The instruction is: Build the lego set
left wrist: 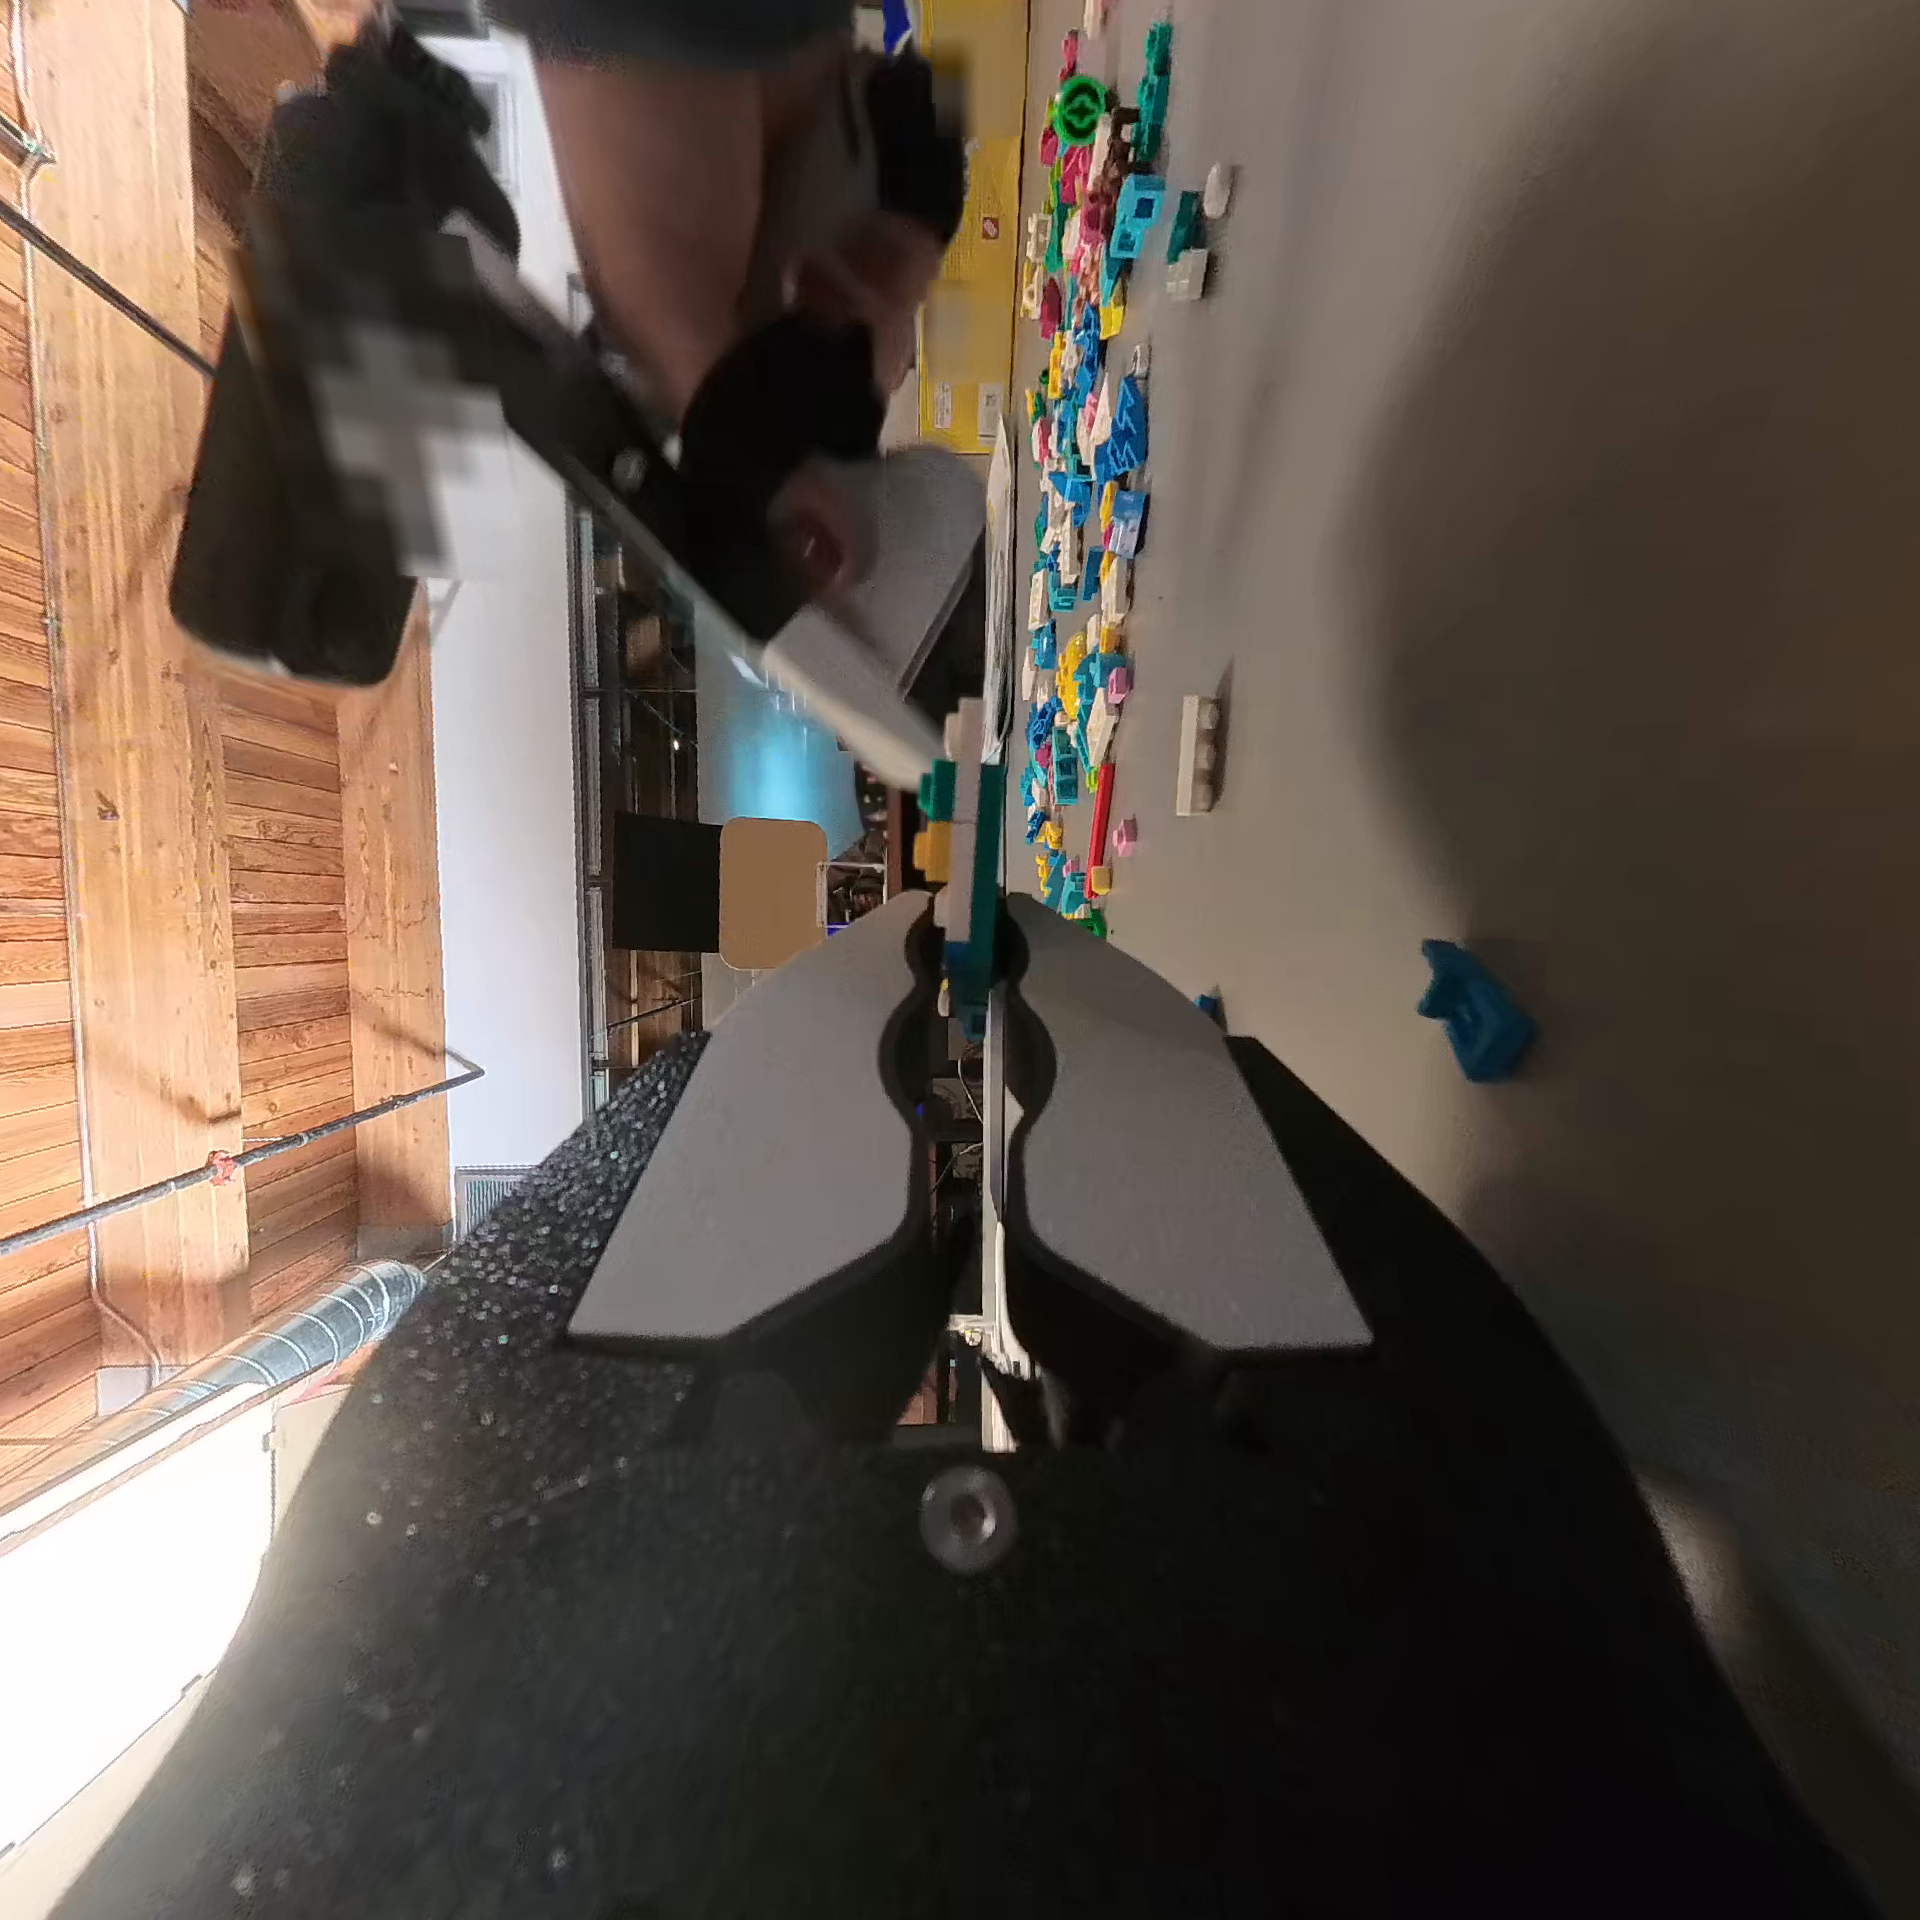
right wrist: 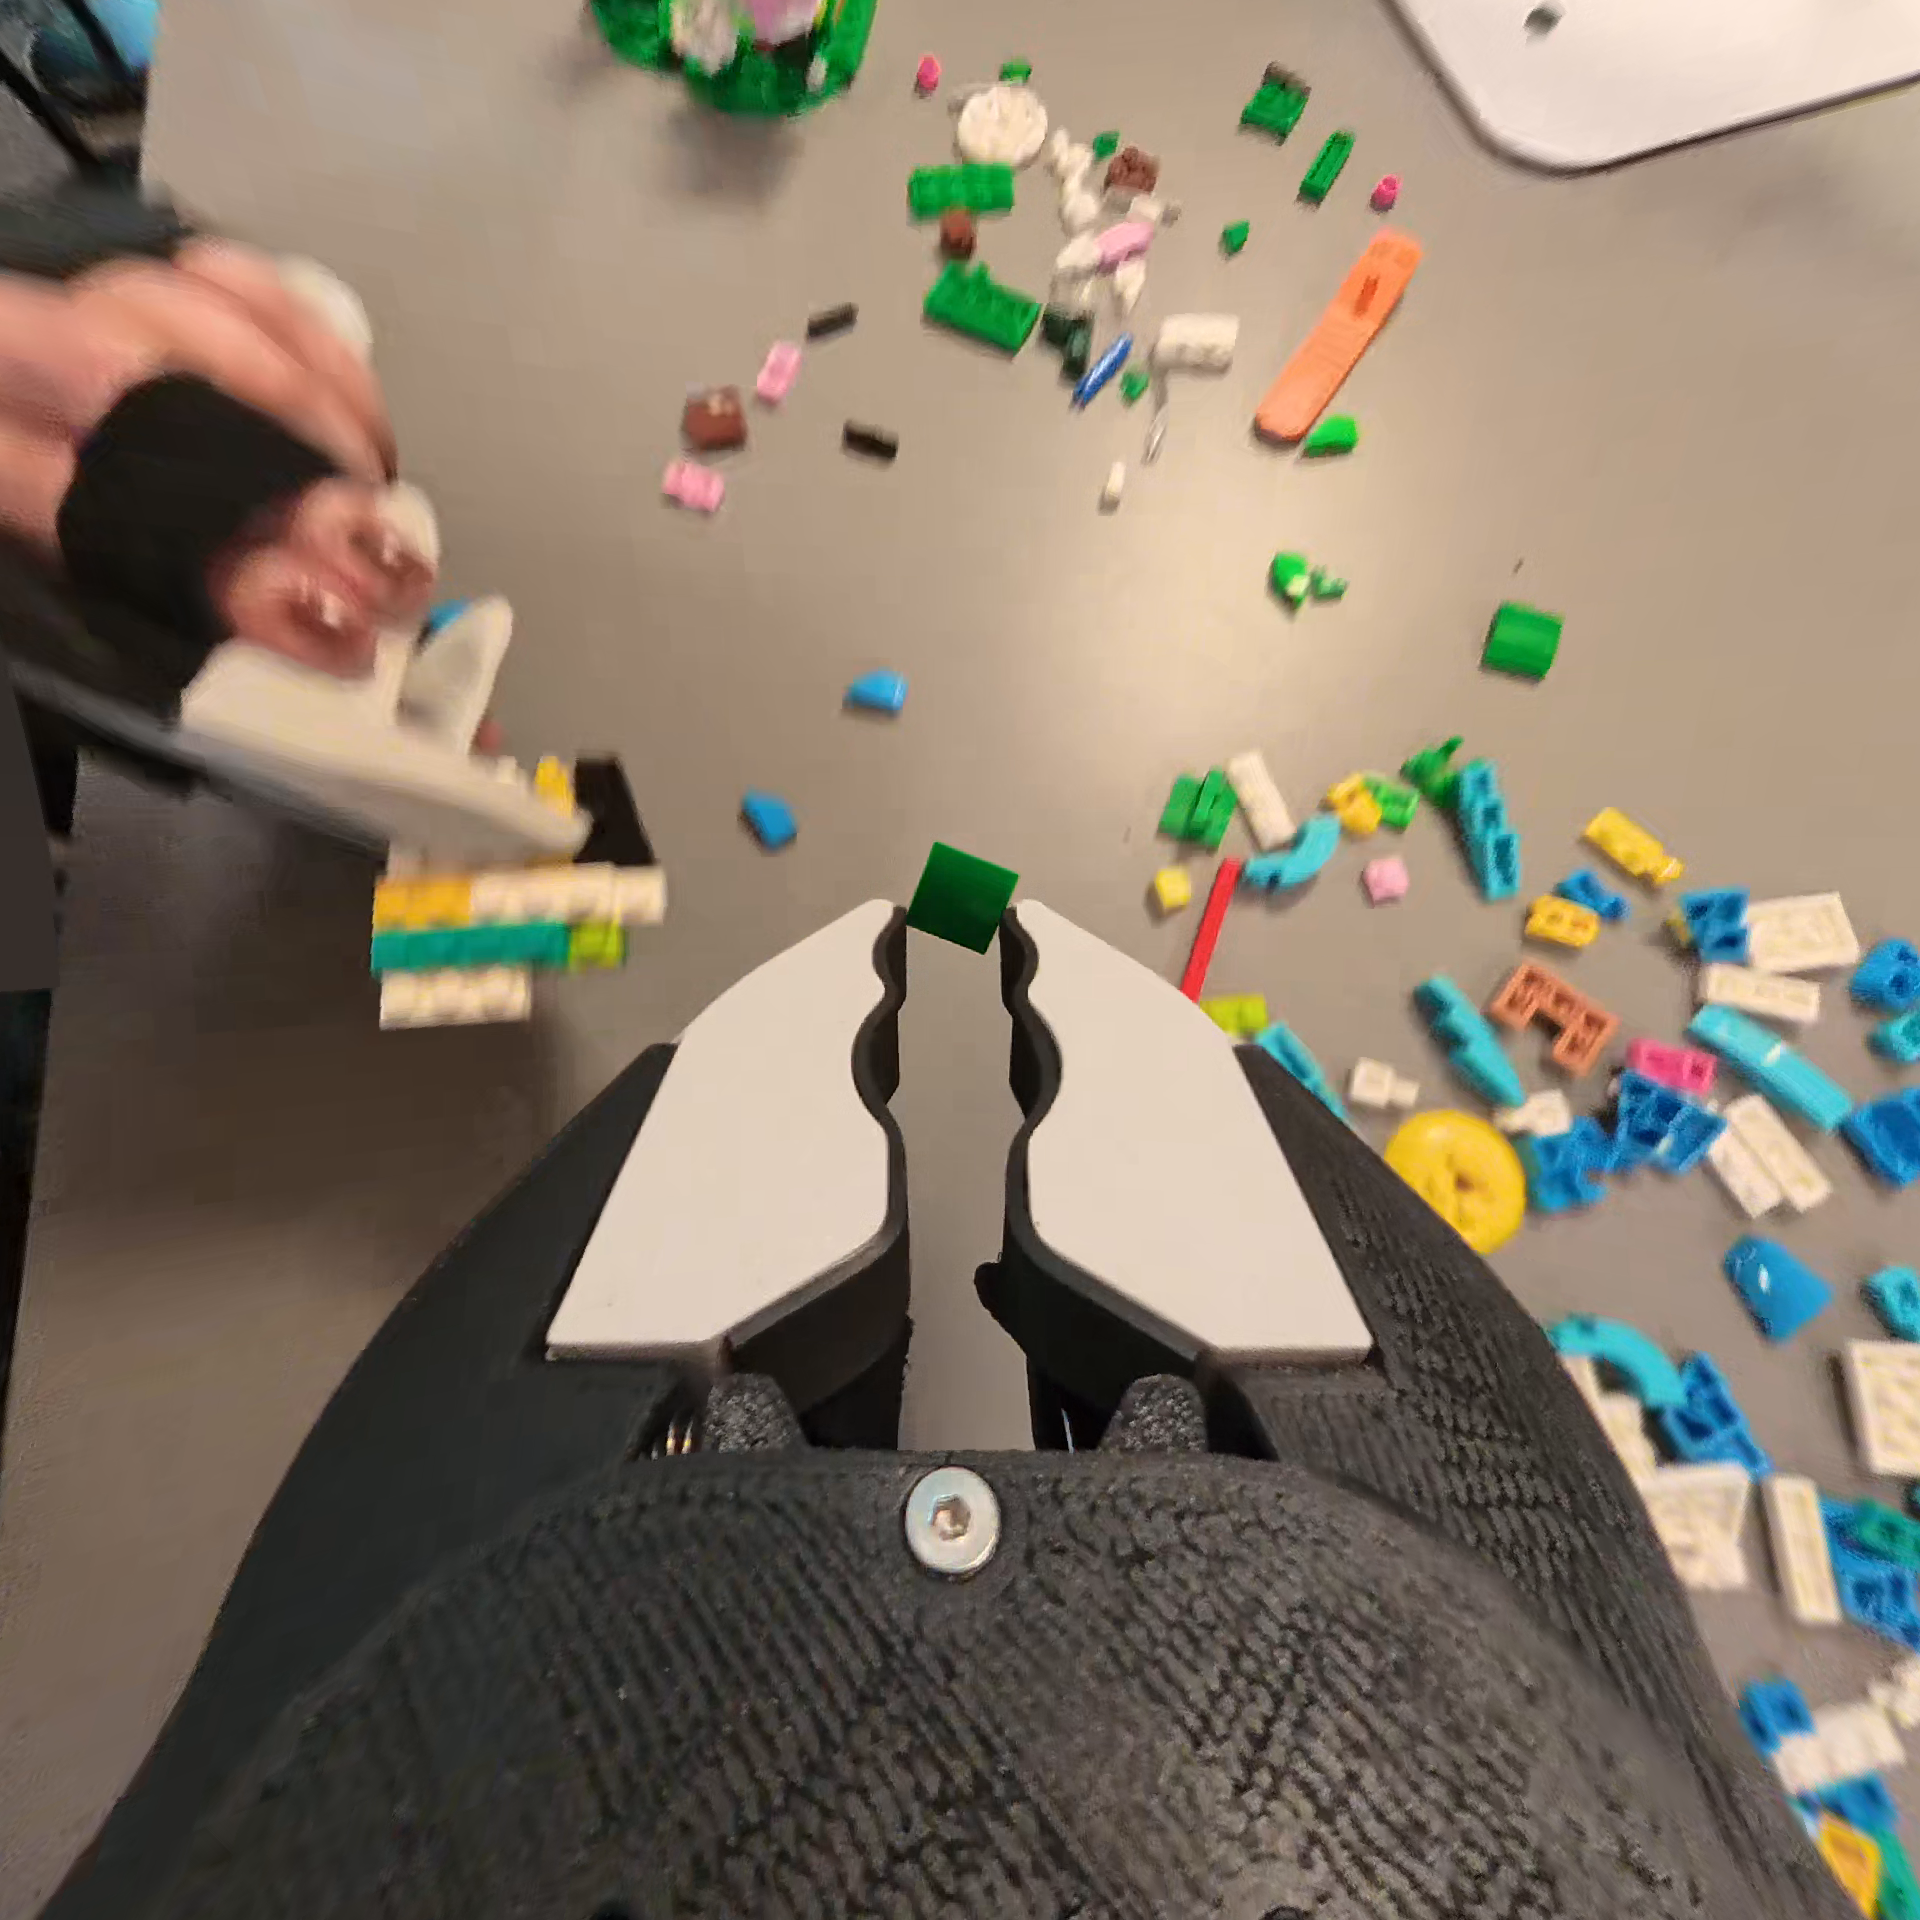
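Note:
My left gripper (left wrist: 971, 914) is shut on a small Lego assembly (left wrist: 977, 862) of white, teal and yellow plates, held edge-on above the grey table. The same assembly (right wrist: 499, 925) shows at the left of the right wrist view, under the left gripper's grey fingers (right wrist: 343, 727) and a person's hand. My right gripper (right wrist: 956, 909) is shut on a small dark green brick (right wrist: 961, 896) at its tips, to the right of the assembly and apart from it. The right gripper also shows blurred in the left wrist view (left wrist: 862, 686), reaching toward the assembly's far end.
Loose bricks (left wrist: 1081, 520) lie in a band on the table, with a blue brick (left wrist: 1475, 1013) and a white brick (left wrist: 1200, 753) apart. An orange brick separator (right wrist: 1340, 332), a yellow wheel (right wrist: 1455, 1174), a green build (right wrist: 727, 52) and a white board (right wrist: 1662, 73) also lie there. Left tips to right tips: about 7 cm.

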`<state>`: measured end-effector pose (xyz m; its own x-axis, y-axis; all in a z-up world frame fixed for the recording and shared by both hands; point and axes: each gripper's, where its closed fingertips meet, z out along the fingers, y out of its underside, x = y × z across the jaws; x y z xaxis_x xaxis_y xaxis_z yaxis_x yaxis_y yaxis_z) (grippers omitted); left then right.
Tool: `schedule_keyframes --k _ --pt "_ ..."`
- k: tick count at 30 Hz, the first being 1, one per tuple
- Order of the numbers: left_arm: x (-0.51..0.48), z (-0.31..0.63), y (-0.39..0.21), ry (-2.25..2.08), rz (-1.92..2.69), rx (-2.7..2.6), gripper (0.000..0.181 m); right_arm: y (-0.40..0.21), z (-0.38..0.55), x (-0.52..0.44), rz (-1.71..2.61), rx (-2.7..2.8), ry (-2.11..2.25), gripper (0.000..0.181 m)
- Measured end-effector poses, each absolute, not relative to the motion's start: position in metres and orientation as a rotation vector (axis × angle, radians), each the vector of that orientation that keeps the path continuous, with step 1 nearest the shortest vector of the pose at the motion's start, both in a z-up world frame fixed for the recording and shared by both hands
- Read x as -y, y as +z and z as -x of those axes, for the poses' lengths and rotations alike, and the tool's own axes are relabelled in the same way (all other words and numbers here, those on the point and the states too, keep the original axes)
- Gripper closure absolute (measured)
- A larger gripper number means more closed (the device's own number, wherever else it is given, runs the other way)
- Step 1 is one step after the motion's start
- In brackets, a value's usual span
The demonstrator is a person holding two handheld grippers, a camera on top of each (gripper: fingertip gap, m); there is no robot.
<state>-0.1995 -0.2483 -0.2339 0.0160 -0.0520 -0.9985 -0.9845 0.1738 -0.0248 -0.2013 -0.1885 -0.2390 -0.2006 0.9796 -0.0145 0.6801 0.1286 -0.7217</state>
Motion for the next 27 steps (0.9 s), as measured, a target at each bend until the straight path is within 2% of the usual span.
schedule_keyframes --k 4,10,13,27 --pt "0.248 0.199 -0.235 1.058 1.115 -1.316 0.173 -0.261 0.165 0.188 1.543 2.018 0.772 0.166" --pt "0.249 0.198 -0.237 1.079 1.105 -1.337 0.173 -0.250 0.141 0.199 1.444 2.055 0.821 0.166" --pt "0.248 0.199 -0.237 1.075 1.111 -1.333 0.173 -0.258 0.130 0.204 1.439 2.123 0.704 0.166" --pt "0.247 0.203 -0.238 1.089 1.131 -1.326 0.173 -0.285 0.123 0.221 1.324 2.280 0.489 0.166"
